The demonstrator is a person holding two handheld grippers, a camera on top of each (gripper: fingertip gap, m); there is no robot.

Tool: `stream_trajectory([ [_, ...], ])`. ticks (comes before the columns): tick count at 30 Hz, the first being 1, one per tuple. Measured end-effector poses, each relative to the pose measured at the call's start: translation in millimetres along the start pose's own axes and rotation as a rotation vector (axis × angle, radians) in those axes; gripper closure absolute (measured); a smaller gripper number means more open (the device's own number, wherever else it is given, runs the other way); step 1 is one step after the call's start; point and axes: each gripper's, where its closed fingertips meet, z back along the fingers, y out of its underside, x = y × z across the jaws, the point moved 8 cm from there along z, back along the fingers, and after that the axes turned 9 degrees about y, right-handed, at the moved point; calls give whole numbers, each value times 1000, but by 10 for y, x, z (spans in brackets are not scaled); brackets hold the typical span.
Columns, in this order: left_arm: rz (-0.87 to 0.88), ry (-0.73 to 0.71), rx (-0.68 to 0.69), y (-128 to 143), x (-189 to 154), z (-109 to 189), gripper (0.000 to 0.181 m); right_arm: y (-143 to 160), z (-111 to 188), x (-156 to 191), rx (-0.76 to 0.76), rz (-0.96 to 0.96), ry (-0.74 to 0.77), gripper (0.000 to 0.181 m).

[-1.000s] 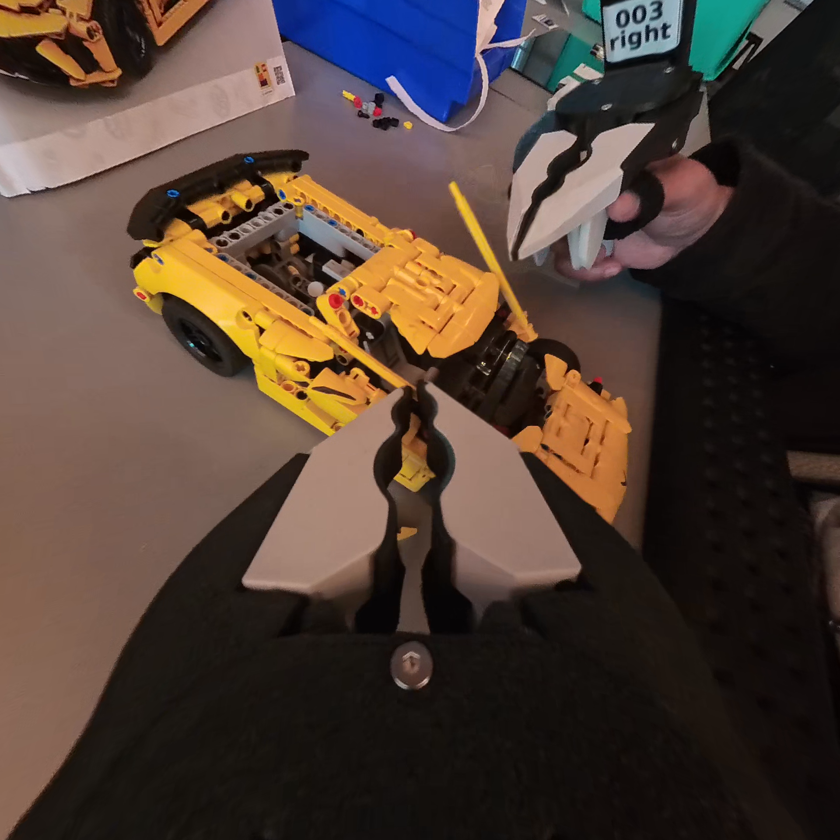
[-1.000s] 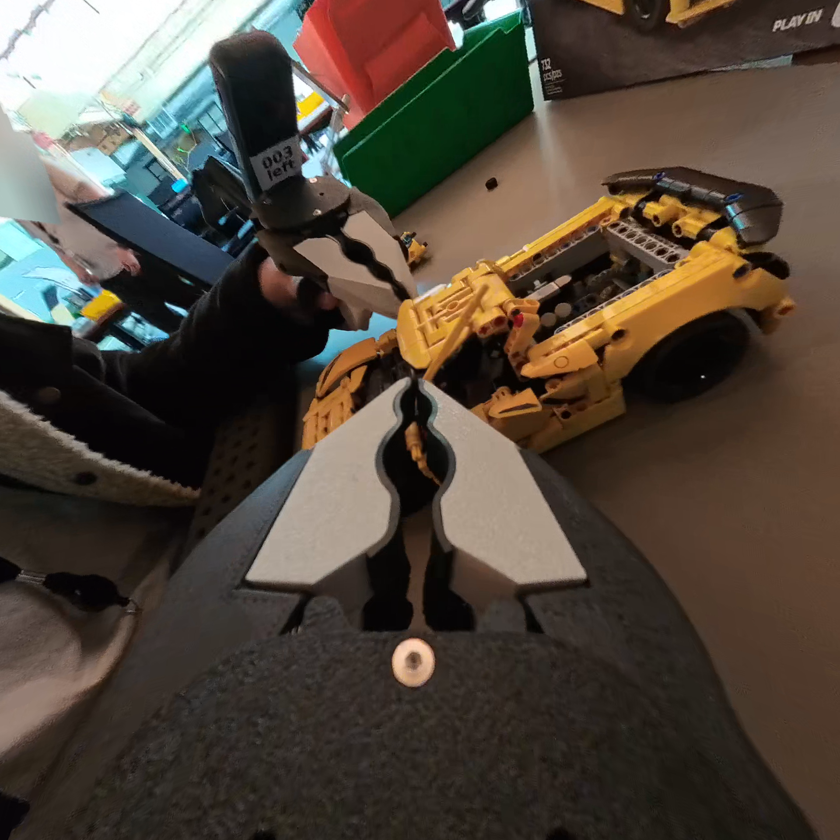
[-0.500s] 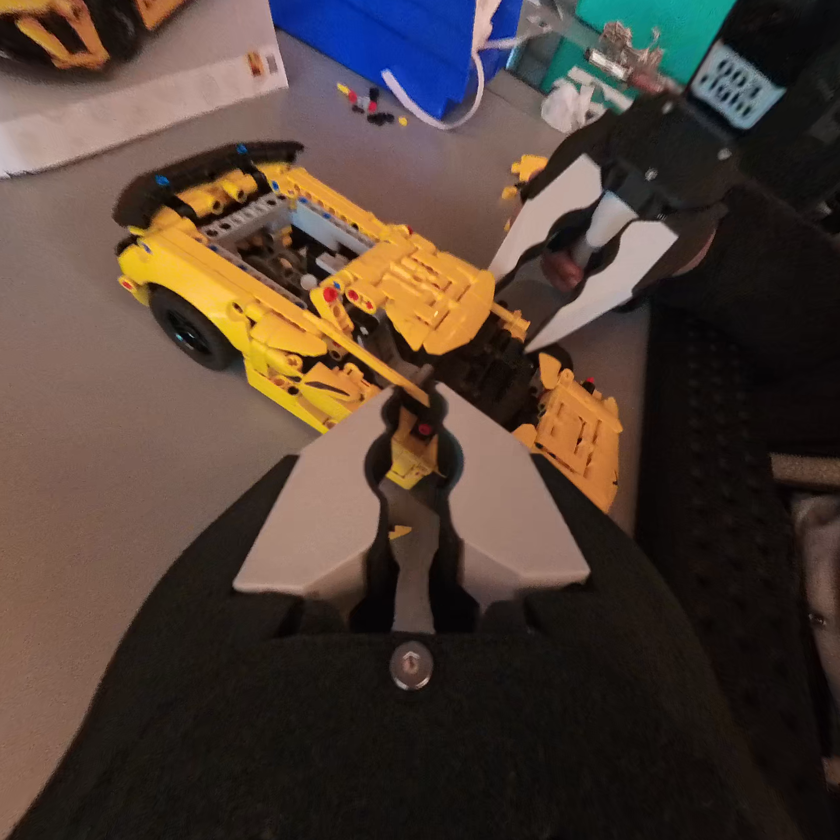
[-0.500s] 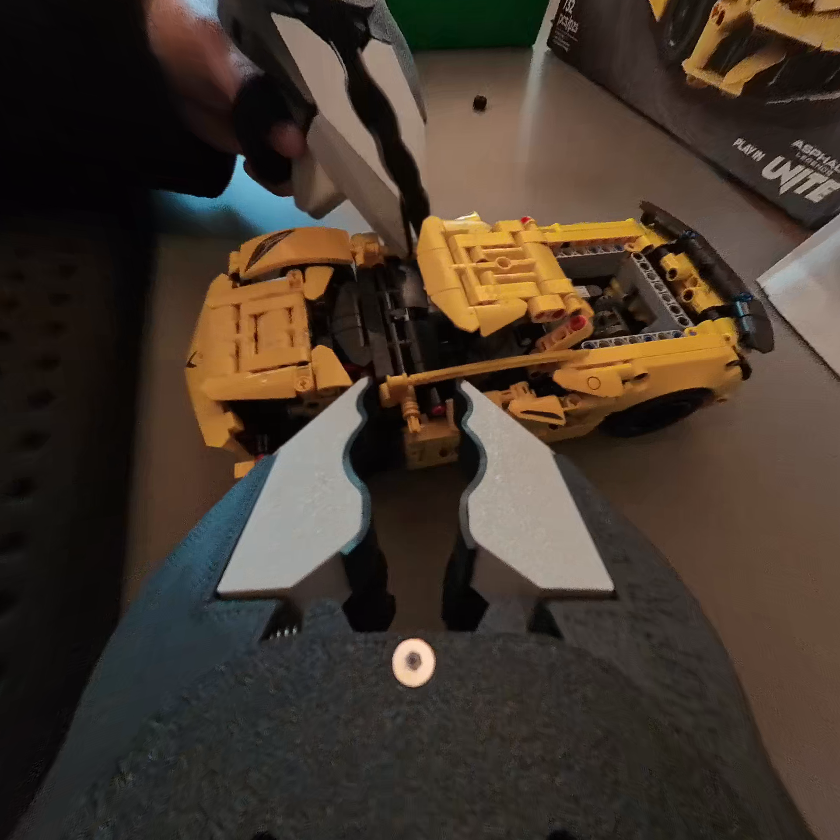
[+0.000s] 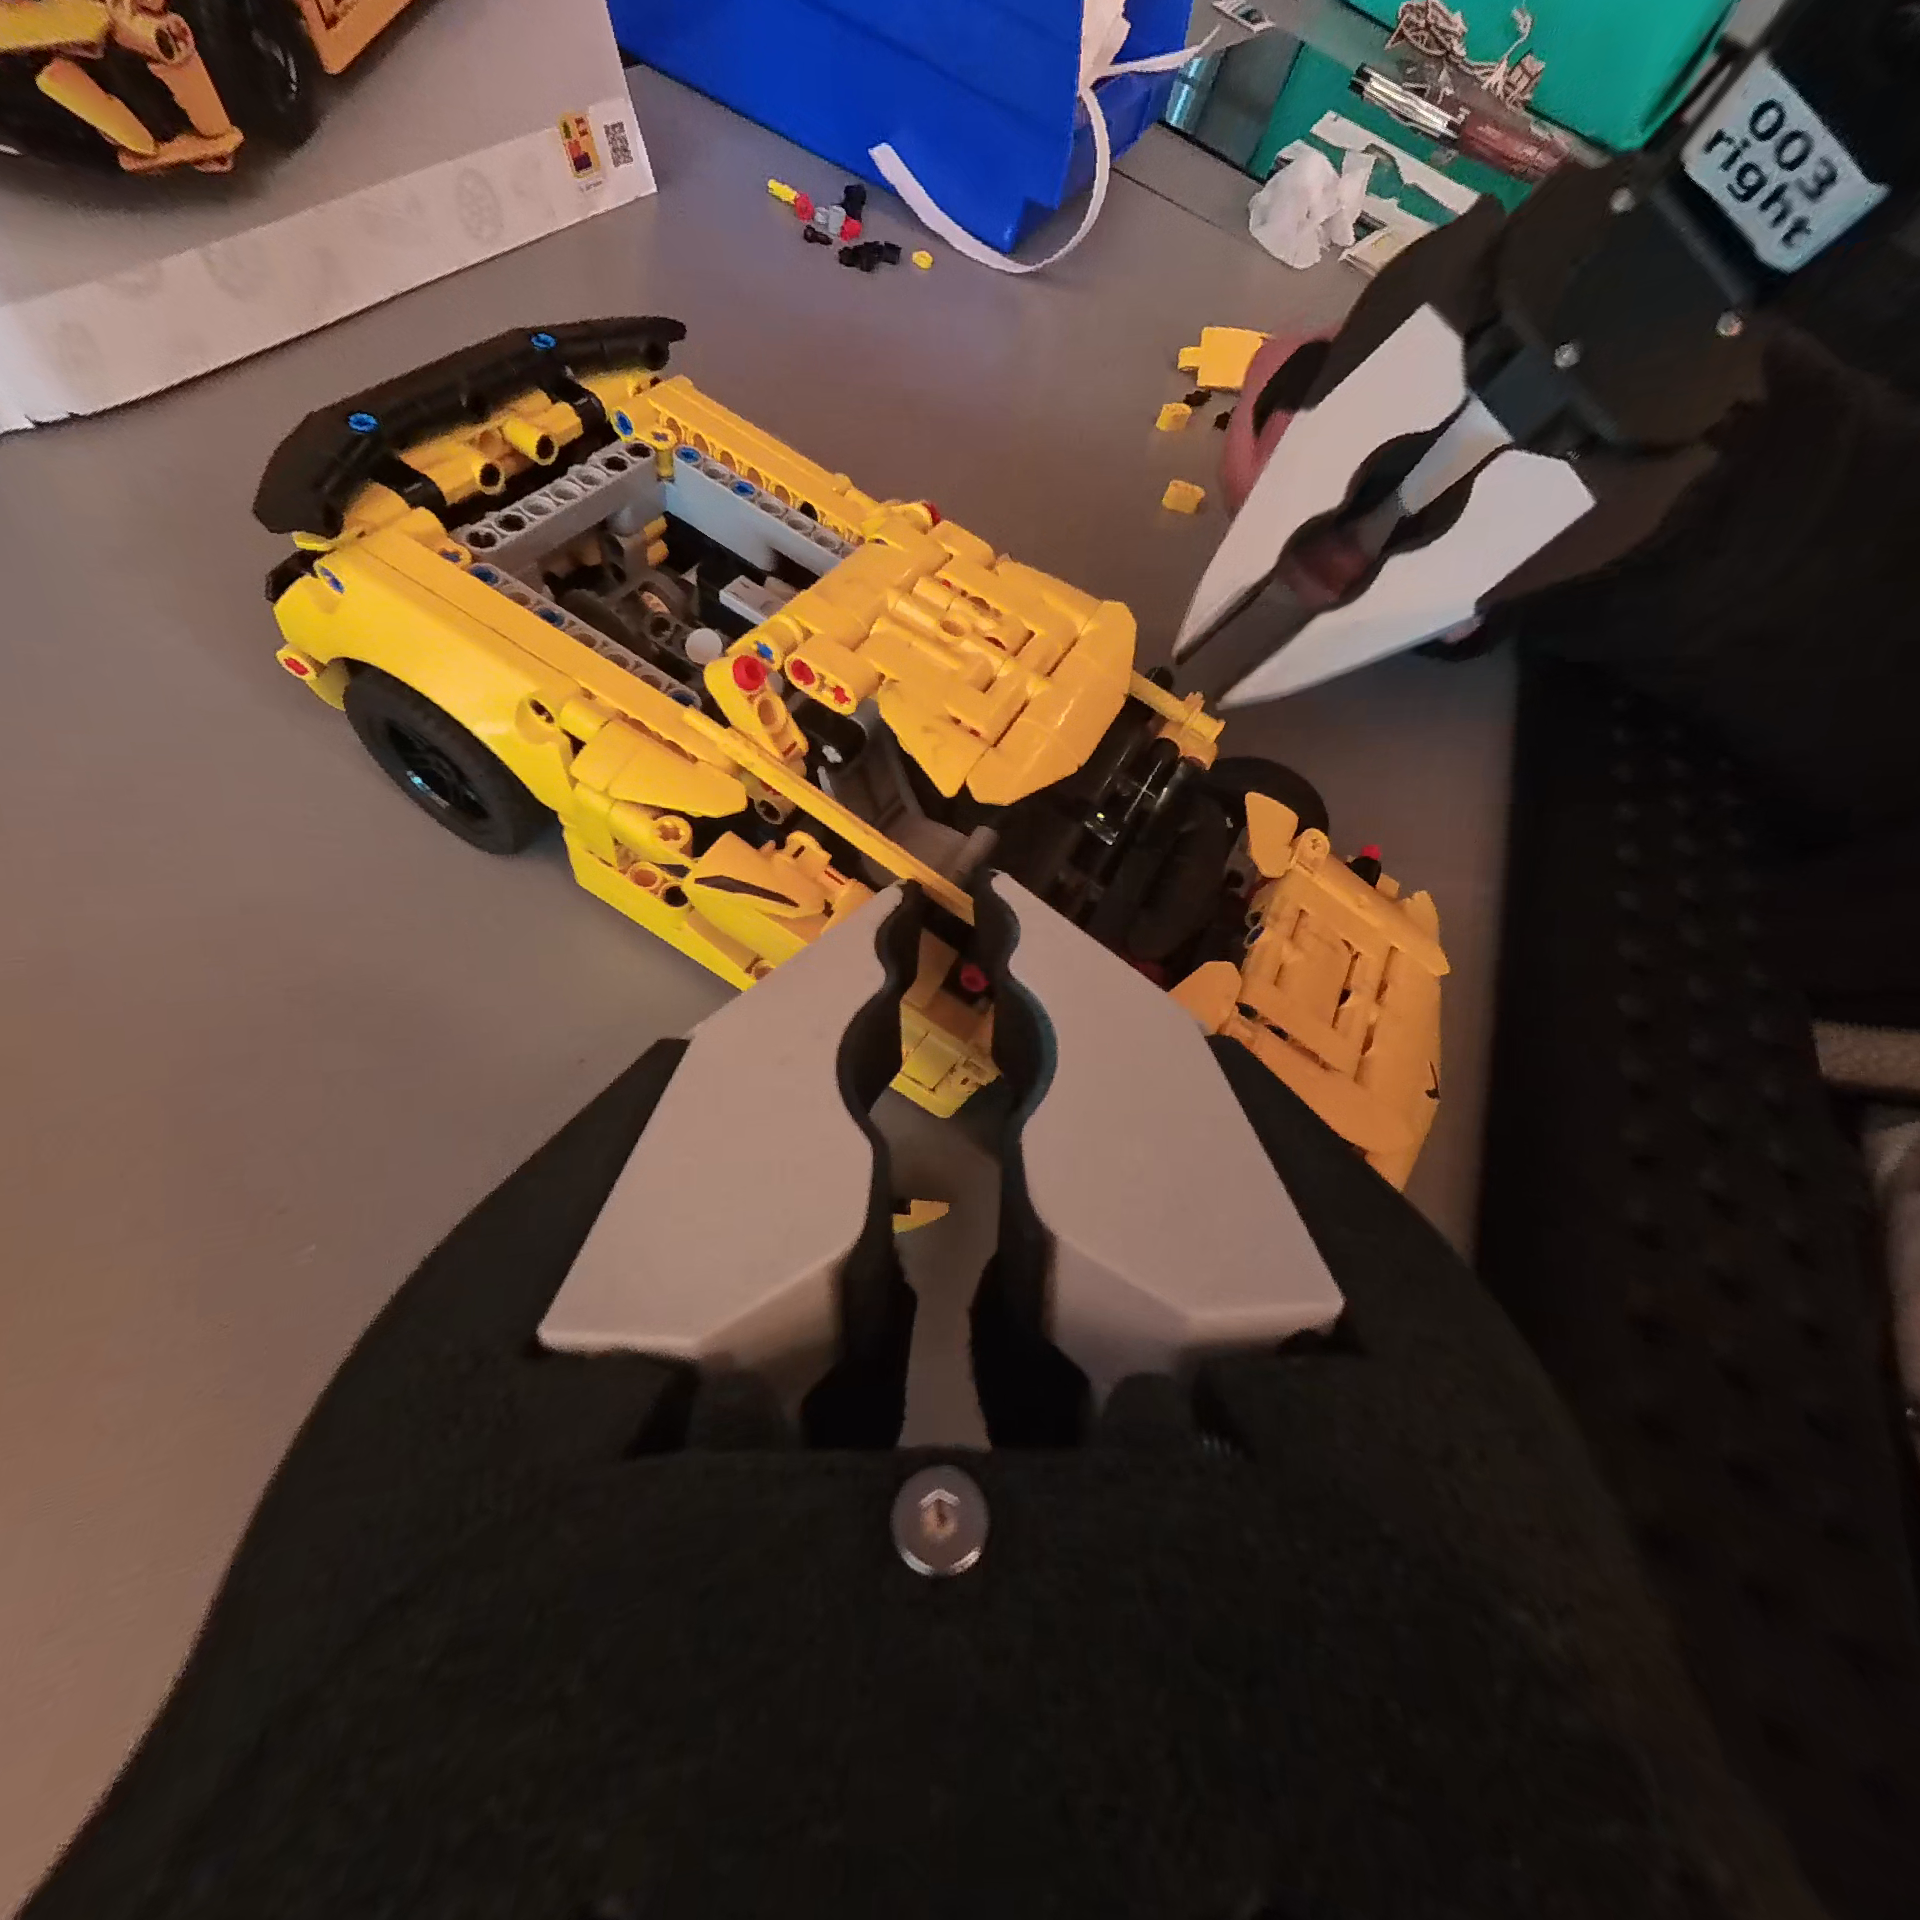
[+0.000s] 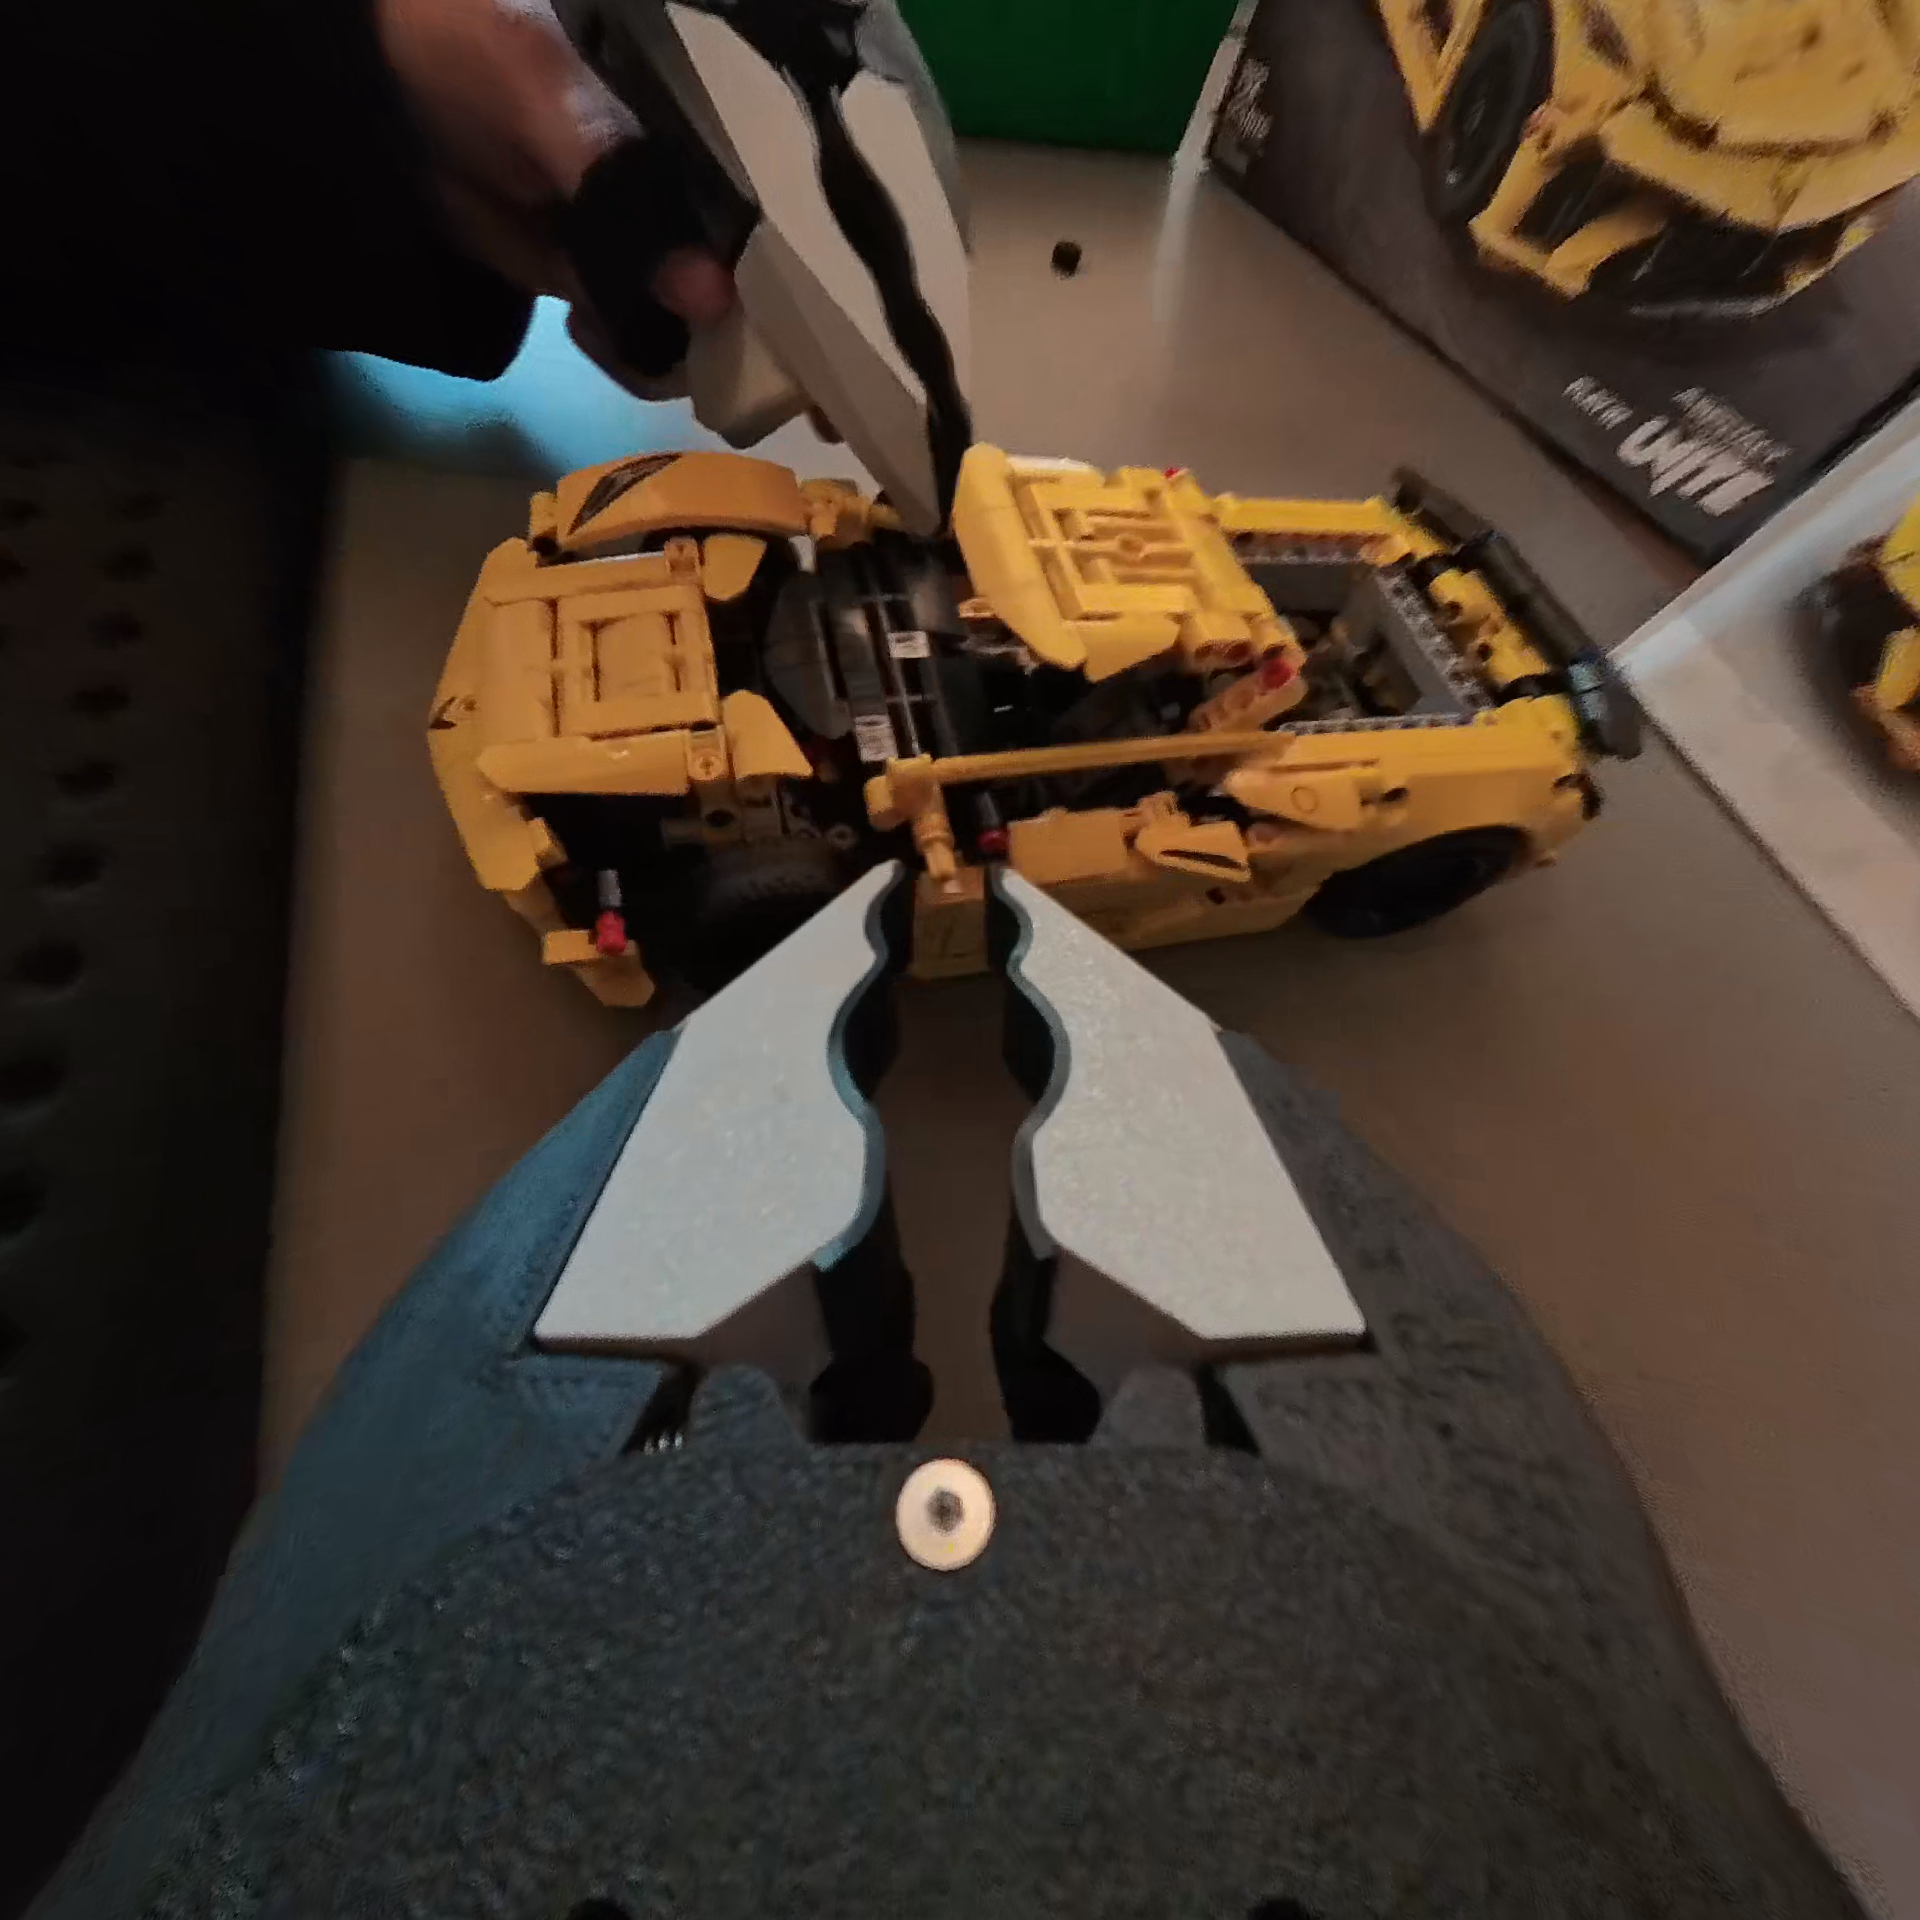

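A yellow brick-built sports car with a black rear wing stands on the grey table; it also shows in the right wrist view. My left gripper is at the car's side, shut on the end of a thin yellow rod. It shows from across the car, tips beside the roof's front edge. My right gripper is on the opposite side, jaws a little apart, astride a small yellow connector under the other yellow rod. It shows in the left wrist view.
A printed box and a booklet lie behind the car. A blue bin, a green bin, small loose pieces and yellow bits sit at the back. A black perforated mat borders the table. There is about 10 cm between the tips of the two grippers.
My right gripper laid the raised yellow rod flat along the car, let it go and opened wide, then narrowed and came down at its front end. My left gripper stayed at the car's side.
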Motion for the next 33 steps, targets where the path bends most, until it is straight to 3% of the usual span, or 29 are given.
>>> stream_trajectory([
  [3,-3,4,-4,6,-7,-11,172,-13,-65,26,20,-34,-56,161],
  [10,-17,-5,-14,25,-19,-35,171,-15,-146,13,13,-72,-82,174],
  [20,-78,-24,12,38,-61,-41,176,38,-119,-78,20,-237,-288,175],
  [25,-148,9,-44,-141,-221,119,173,43,-128,-122,28,-379,-340,175],
  [29,-315,41,123,-88,-374,-67,149,33,-133,-118,20,-370,-338,174],
  [33,-285,66,162,-93,-304,-162,151,28,-156,-127,34,-402,-353,175],
])
